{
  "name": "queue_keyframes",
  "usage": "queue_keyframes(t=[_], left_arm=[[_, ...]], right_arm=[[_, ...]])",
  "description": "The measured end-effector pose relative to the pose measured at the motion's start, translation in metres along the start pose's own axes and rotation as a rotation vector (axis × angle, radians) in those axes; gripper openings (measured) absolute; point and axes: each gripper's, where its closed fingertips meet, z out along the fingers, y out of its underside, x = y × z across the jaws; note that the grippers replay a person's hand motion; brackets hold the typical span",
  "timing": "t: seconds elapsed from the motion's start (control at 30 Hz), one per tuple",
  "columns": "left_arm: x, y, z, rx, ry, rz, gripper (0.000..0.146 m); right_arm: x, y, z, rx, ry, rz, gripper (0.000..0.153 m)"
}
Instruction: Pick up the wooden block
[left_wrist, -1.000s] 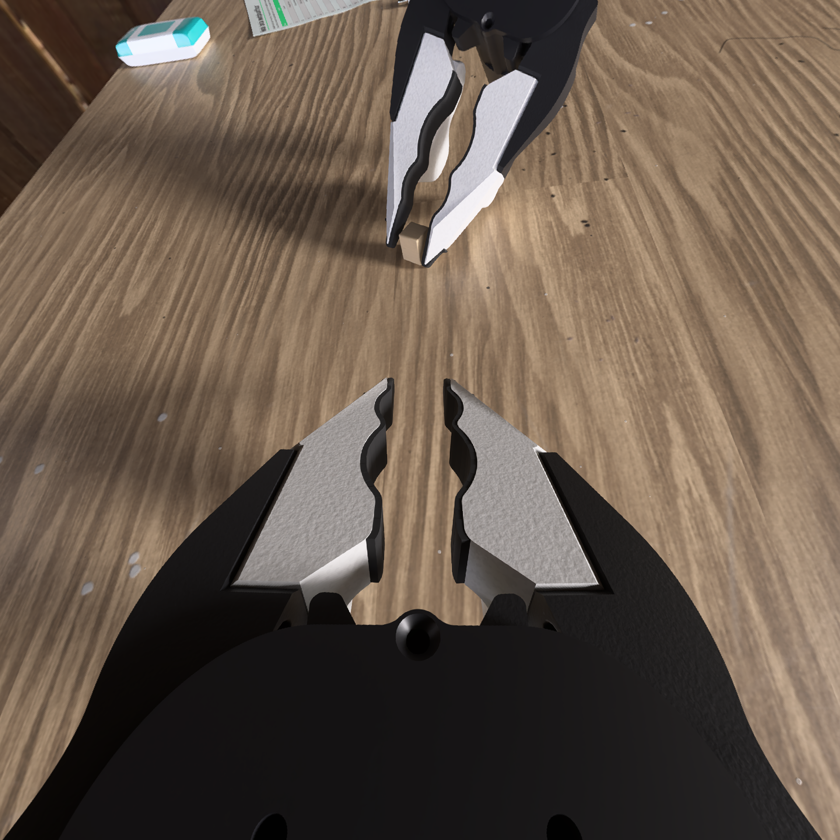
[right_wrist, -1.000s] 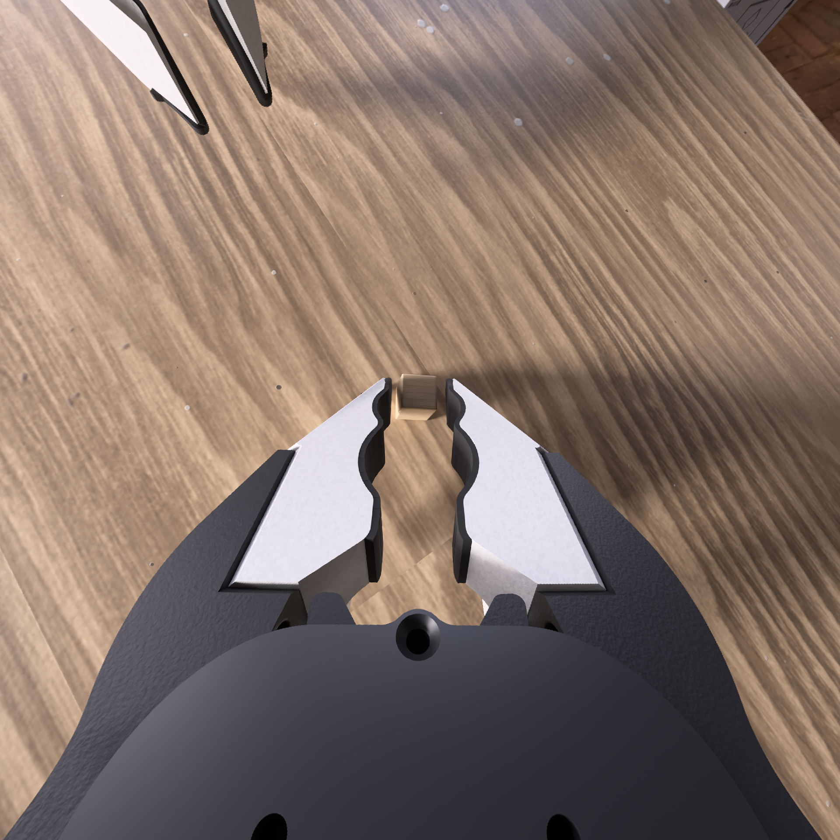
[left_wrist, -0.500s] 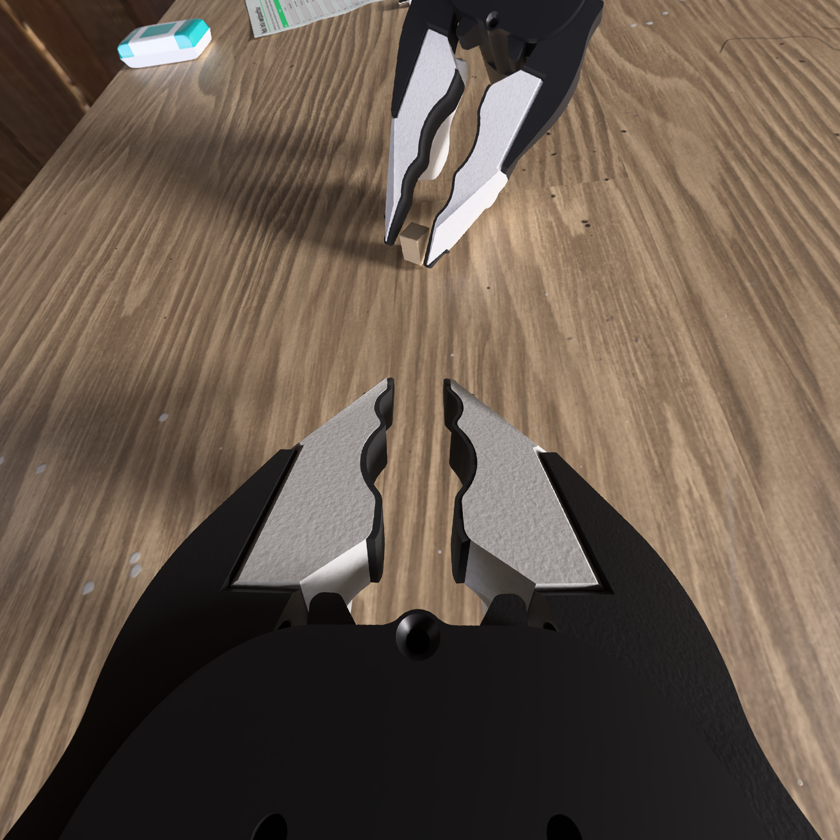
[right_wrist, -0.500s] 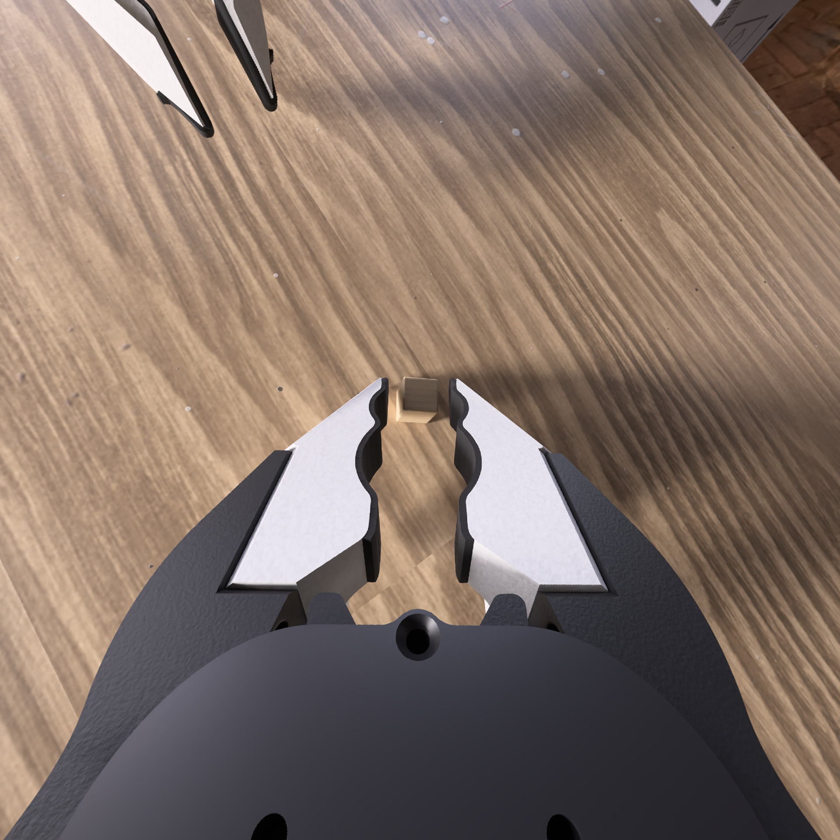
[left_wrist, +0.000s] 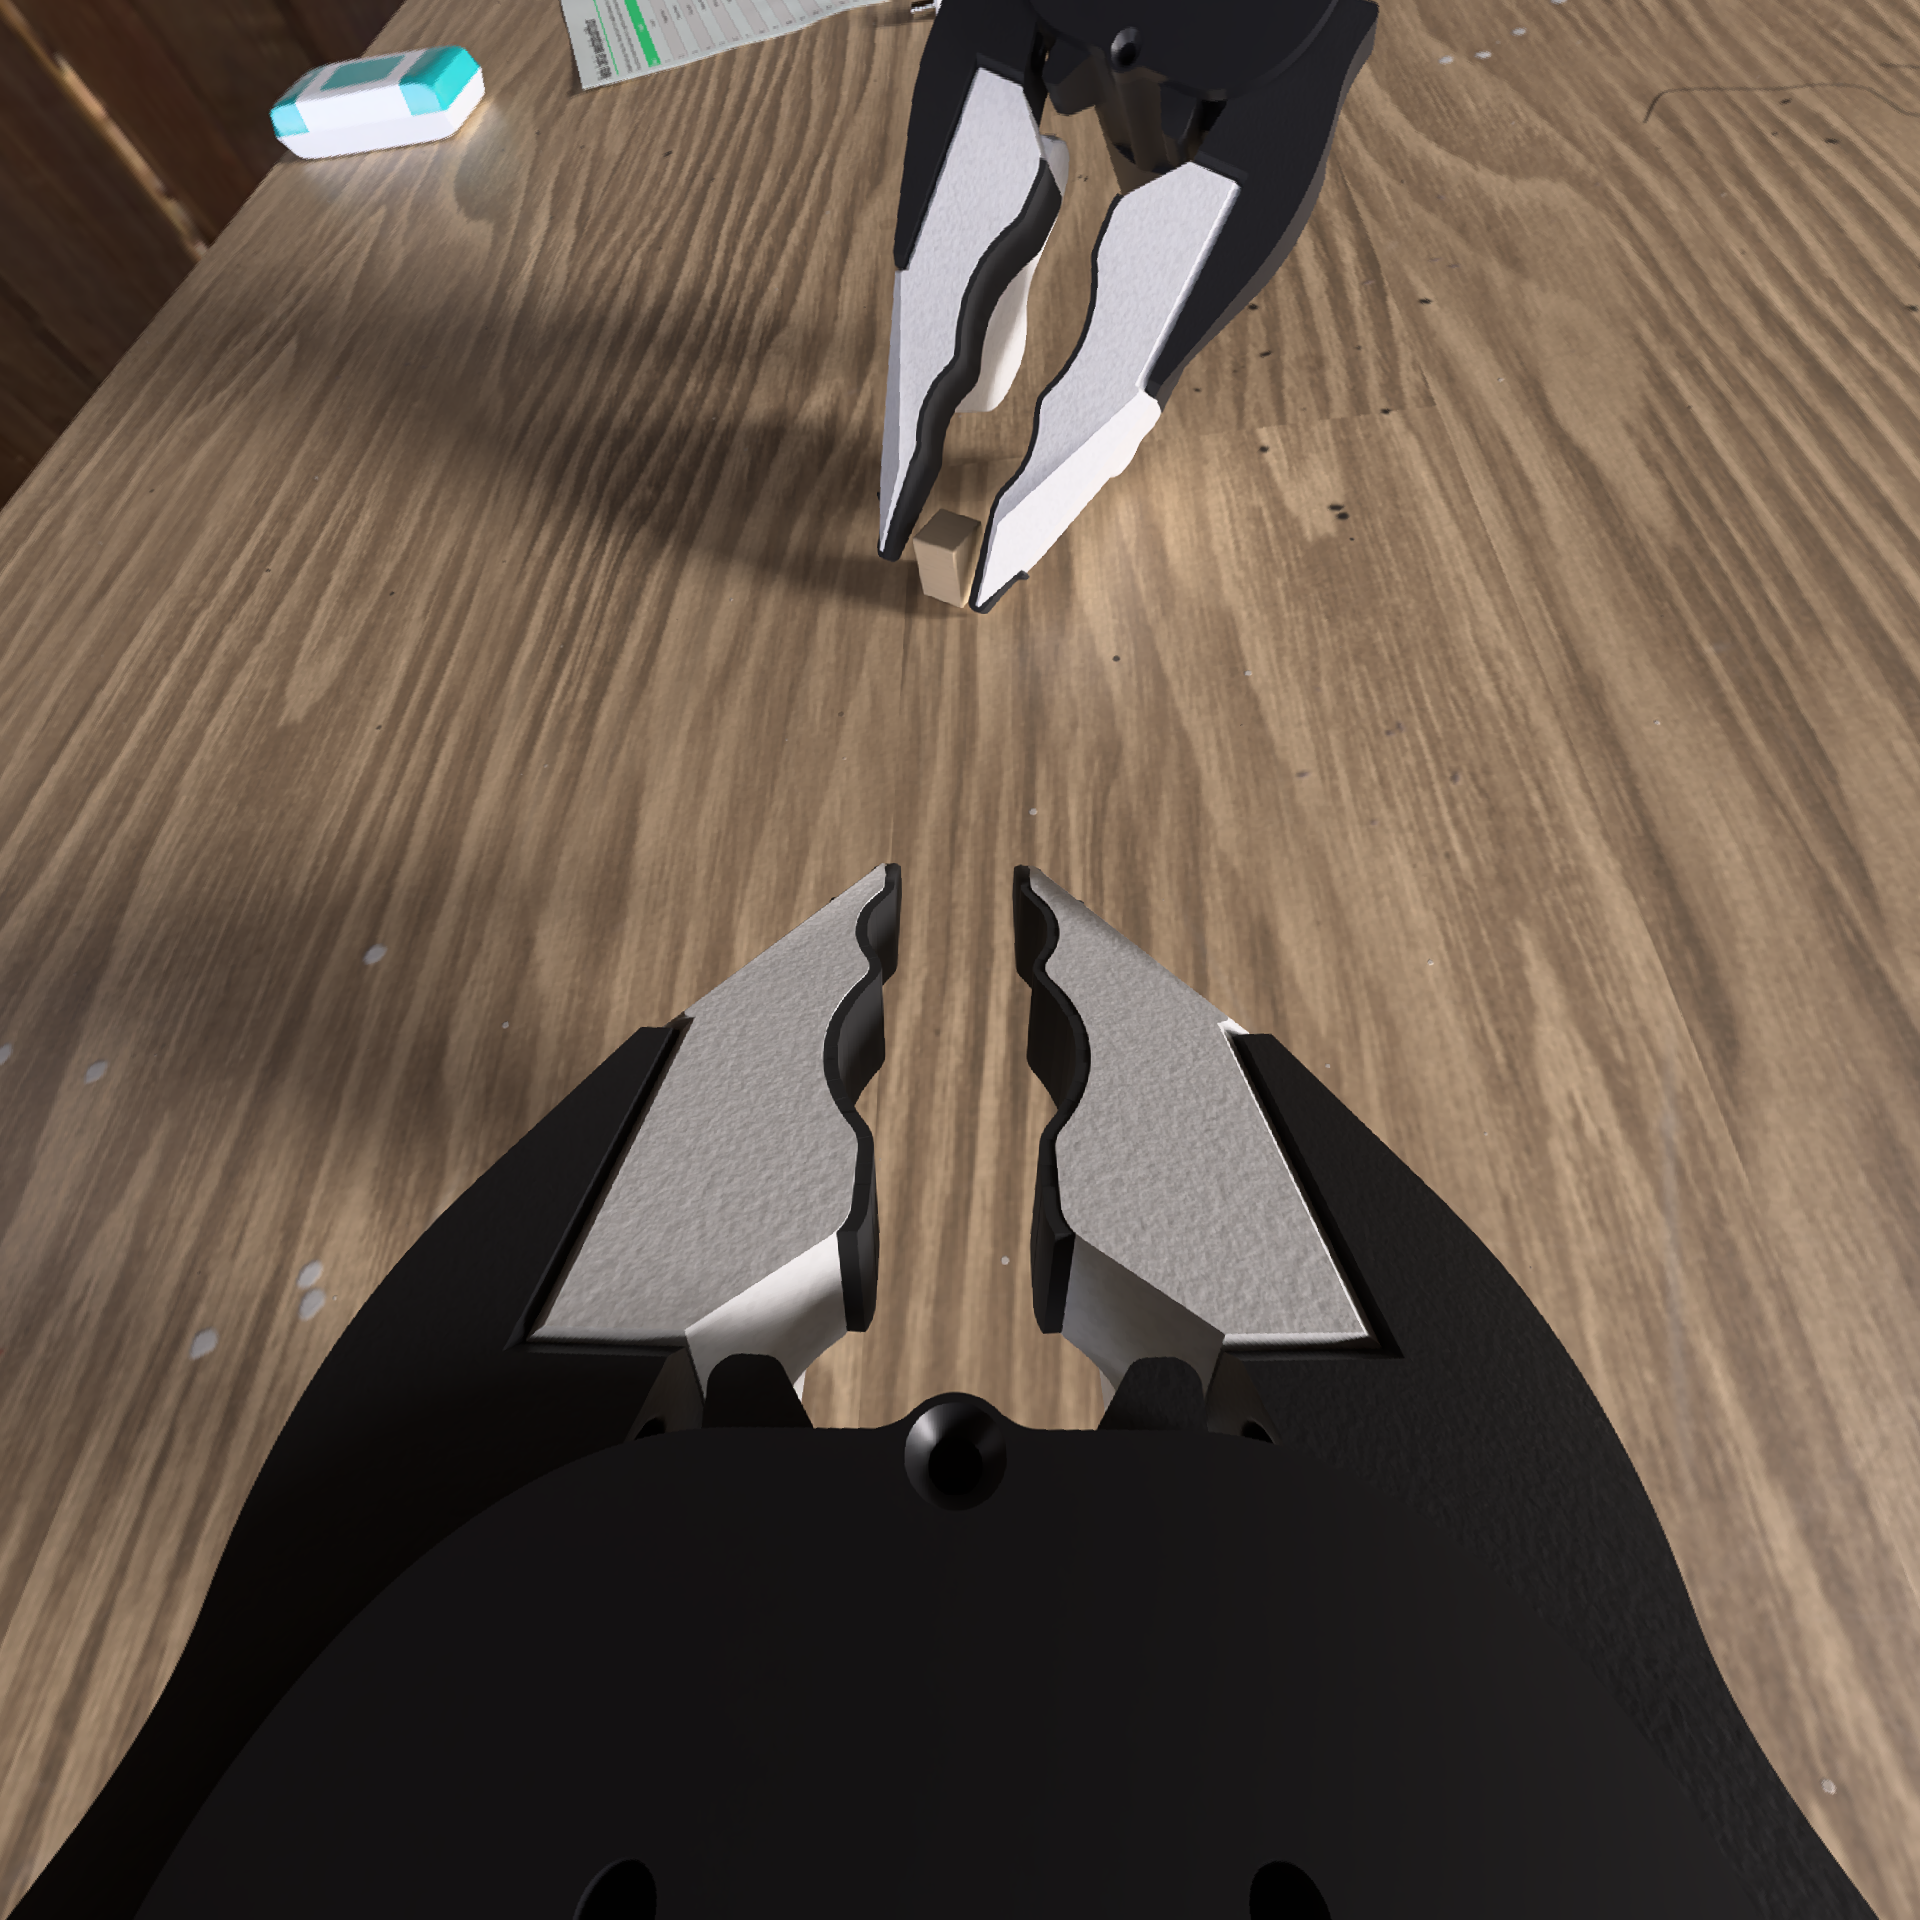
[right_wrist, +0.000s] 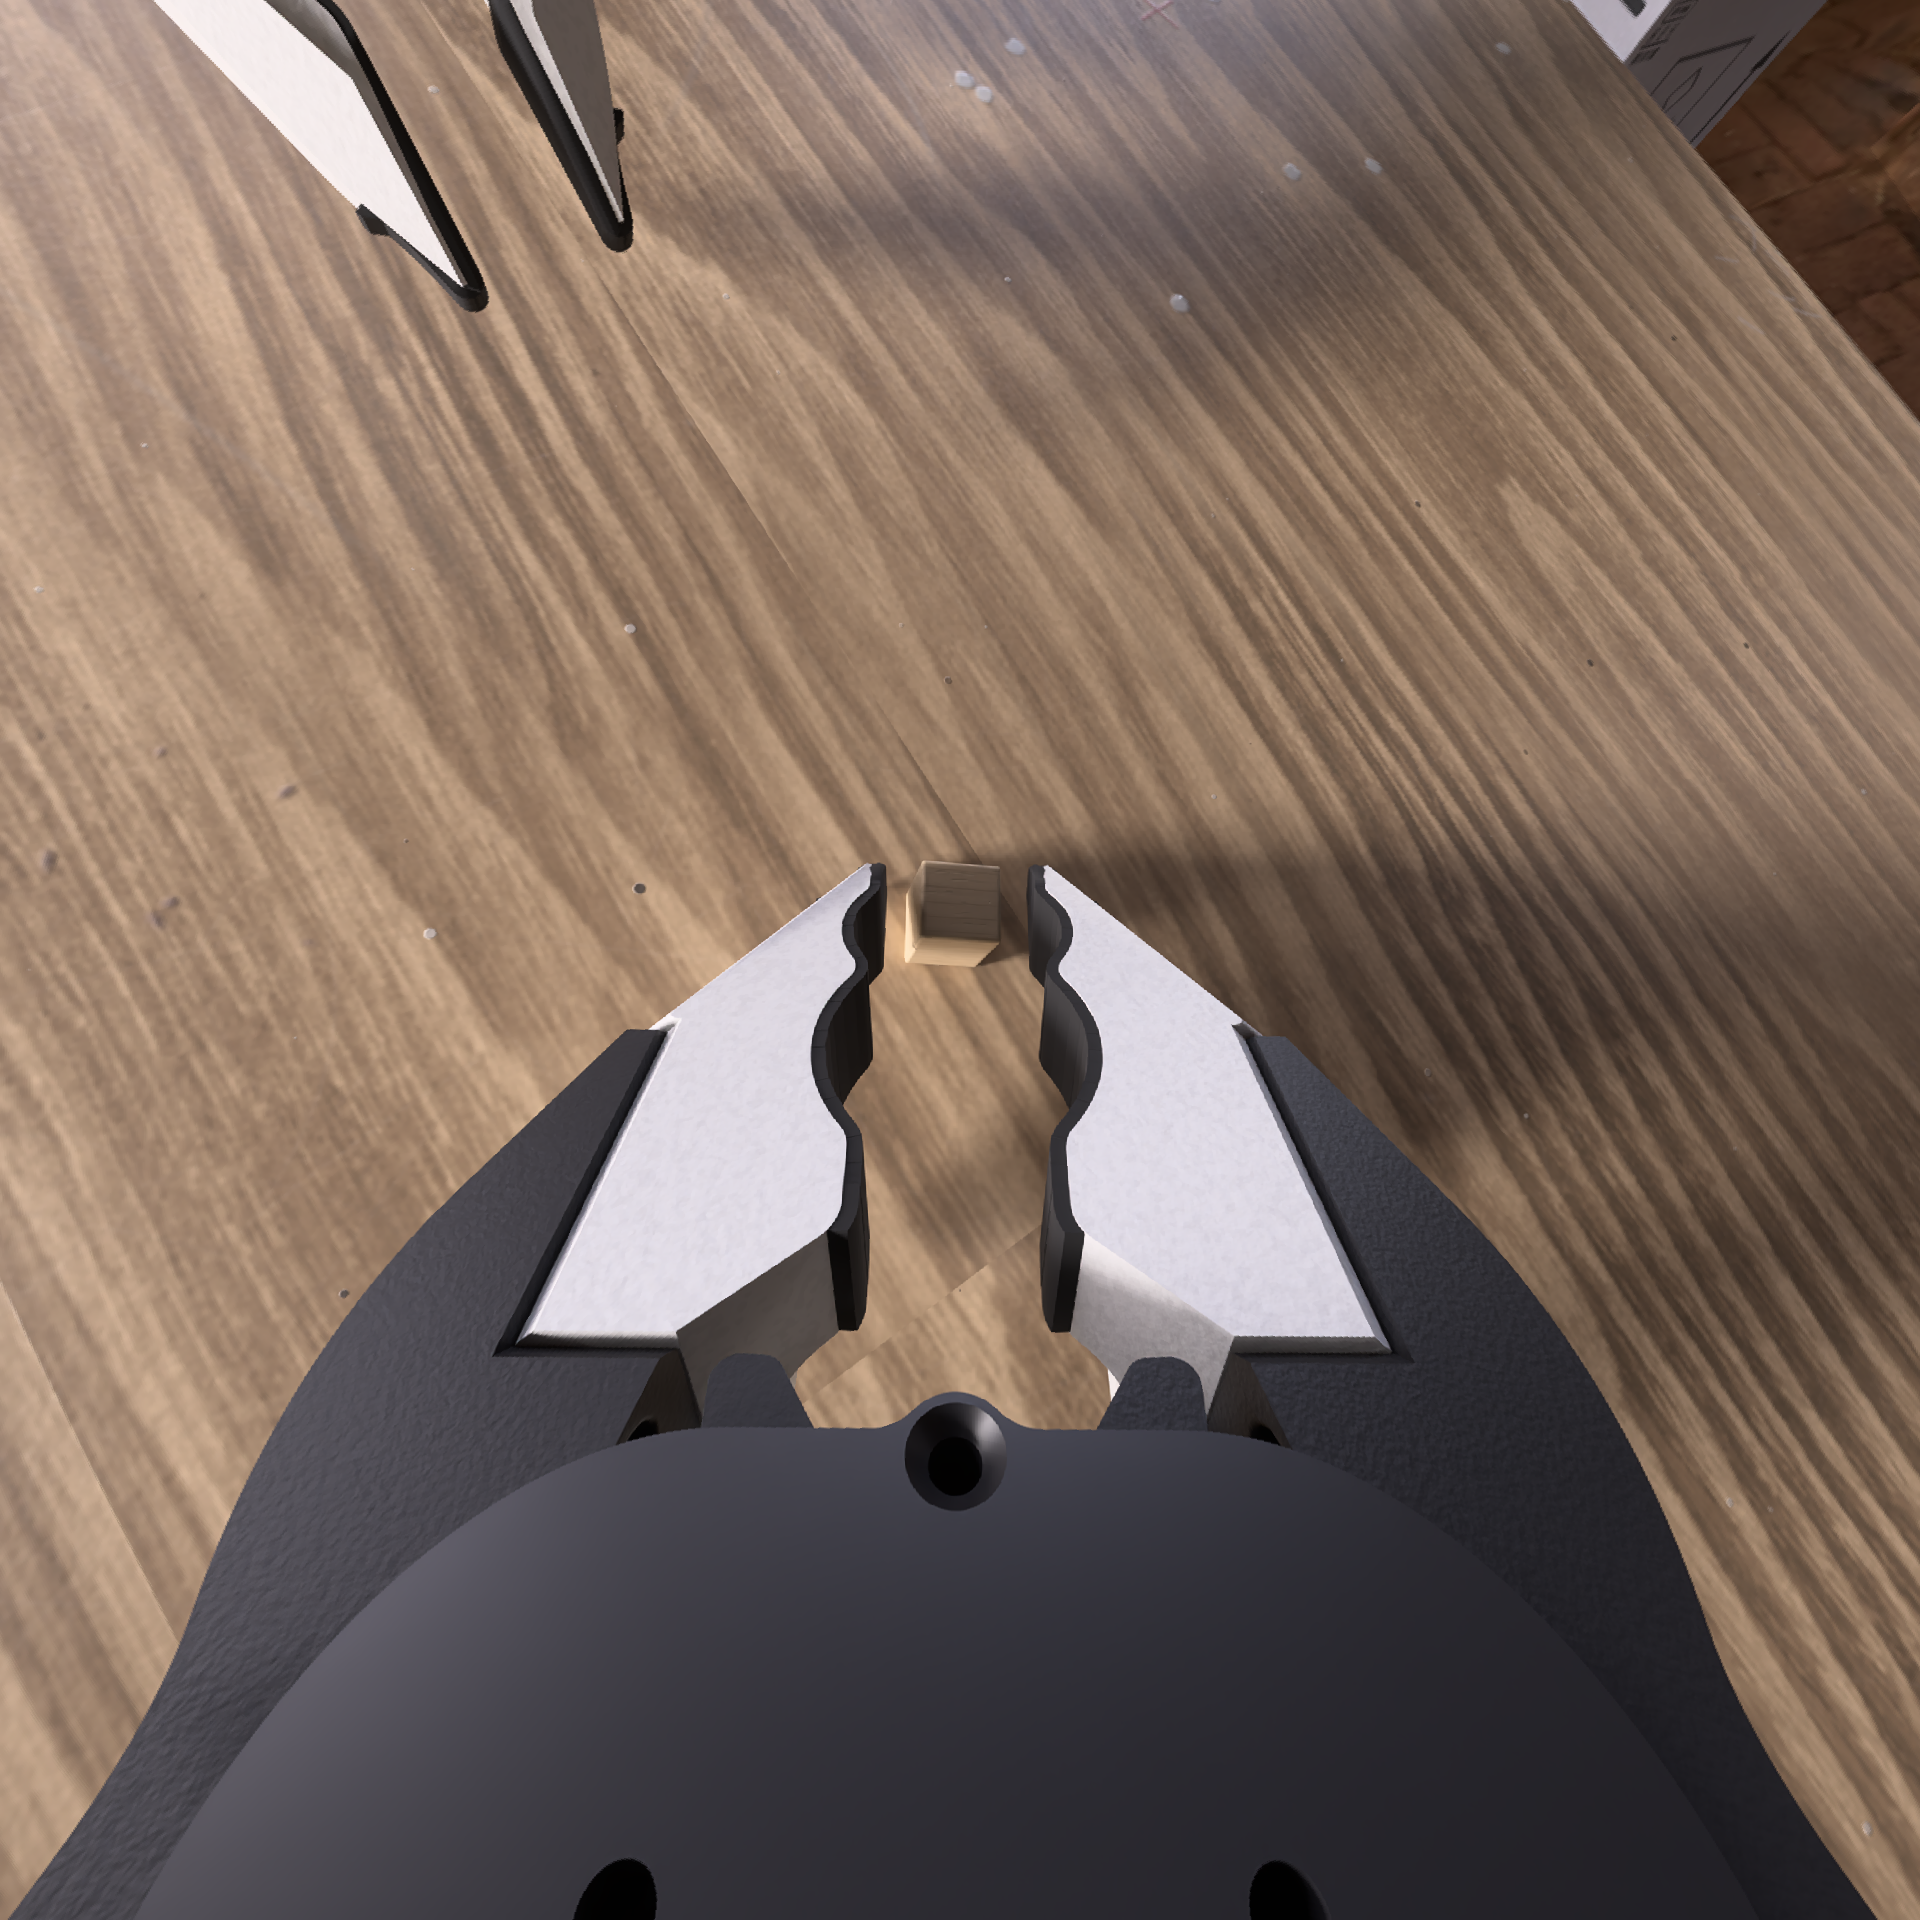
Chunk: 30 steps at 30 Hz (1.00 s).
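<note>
The block (right_wrist: 951, 914) stands on the table (right_wrist: 1351, 623) at frame centre of the right wrist view, between the tips of the right gripper (right_wrist: 956, 899), whose fingers are parted with a gap showing on each side of it. The left gripper (left_wrist: 956, 883) is narrowly parted and empty, low in its frame. At upper left lies a white-and-teal eraser (left_wrist: 379, 102); a printed sheet (left_wrist: 707, 36) with a green band sits at the top edge, its writing too small to tell. A white box (right_wrist: 1704, 57) with dark markings shows at upper right.
</note>
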Motion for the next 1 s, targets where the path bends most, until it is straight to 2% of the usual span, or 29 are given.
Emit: queue_keyframes(t=[0.47, 0.63, 0.77, 1.0], left_arm=[[0.0001, 0.0006, 0.0, -0.004, 0.0, -0.003, 0.021], [0.0007, 0.0013, 0.0005, -0.011, -0.002, 0.004, 0.021], [0.0012, 0.0017, 0.001, -0.015, -0.006, 0.013, 0.021], [0.0003, 0.0022, 0.001, -0.018, -0.01, 0.007, 0.021]], right_arm=[[0.0025, 0.0031, -0.0001, -0.012, -0.005, 0.026, 0.027], [0.0022, 0.0037, -0.0001, -0.018, -0.019, 0.039, 0.025], [-0.0002, 0.0043, -0.0004, -0.021, -0.028, 0.029, 0.016], [-0.0002, 0.0044, -0.0007, -0.022, -0.022, 0.022, 0.016]])
